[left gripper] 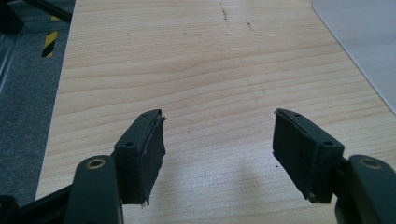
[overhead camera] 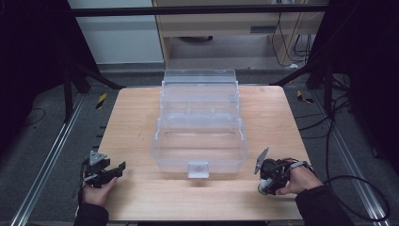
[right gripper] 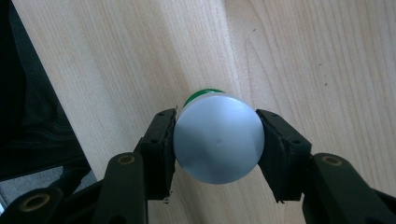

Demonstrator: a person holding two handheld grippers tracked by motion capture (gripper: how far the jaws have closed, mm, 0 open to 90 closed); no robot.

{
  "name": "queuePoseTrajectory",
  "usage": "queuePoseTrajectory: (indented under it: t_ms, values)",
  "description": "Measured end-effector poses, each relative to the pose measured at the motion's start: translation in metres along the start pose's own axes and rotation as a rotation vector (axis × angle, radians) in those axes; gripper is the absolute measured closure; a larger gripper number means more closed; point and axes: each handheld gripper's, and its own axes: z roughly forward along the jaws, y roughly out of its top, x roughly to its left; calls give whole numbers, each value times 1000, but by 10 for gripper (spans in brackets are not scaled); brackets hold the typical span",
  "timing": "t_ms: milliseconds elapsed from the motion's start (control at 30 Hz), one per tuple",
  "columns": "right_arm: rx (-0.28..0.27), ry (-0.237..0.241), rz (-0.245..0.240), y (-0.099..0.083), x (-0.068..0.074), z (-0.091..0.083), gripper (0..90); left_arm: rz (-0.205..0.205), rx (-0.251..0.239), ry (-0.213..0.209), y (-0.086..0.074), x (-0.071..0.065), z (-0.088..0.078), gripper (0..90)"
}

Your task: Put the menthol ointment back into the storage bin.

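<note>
The right gripper [right gripper: 217, 140] fingers clamp a round container [right gripper: 218, 137] with a plain grey top, no readable label, at the desk [overhead camera: 141, 136] front right corner. Left gripper [left gripper: 217, 154] fingers stand wide, holding nothing.

Looking down my right hand-held gripper [right gripper: 217, 144], the round silver-grey top of the small can [right gripper: 217, 142] hides nearly all of its body; just a thin green edge peeks out behind. From high up, my hand [overhead camera: 301, 179] covers part of it. The clear plastic box [left gripper: 359, 42] is cut off at the picture's corner.
</note>
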Motion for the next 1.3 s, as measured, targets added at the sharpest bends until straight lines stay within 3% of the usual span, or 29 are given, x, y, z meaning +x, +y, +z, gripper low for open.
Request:
queuePoseTrajectory:
  t_ms: [767, 1300]
  values:
    - [-25, -6, 34, 4, -4, -26, 503, -1, 13, 1, 0, 0, 2, 334]
    - [-86, -43, 59, 11, -7, -53, 503, 5, 8, -3, 0, 0, 1, 334]
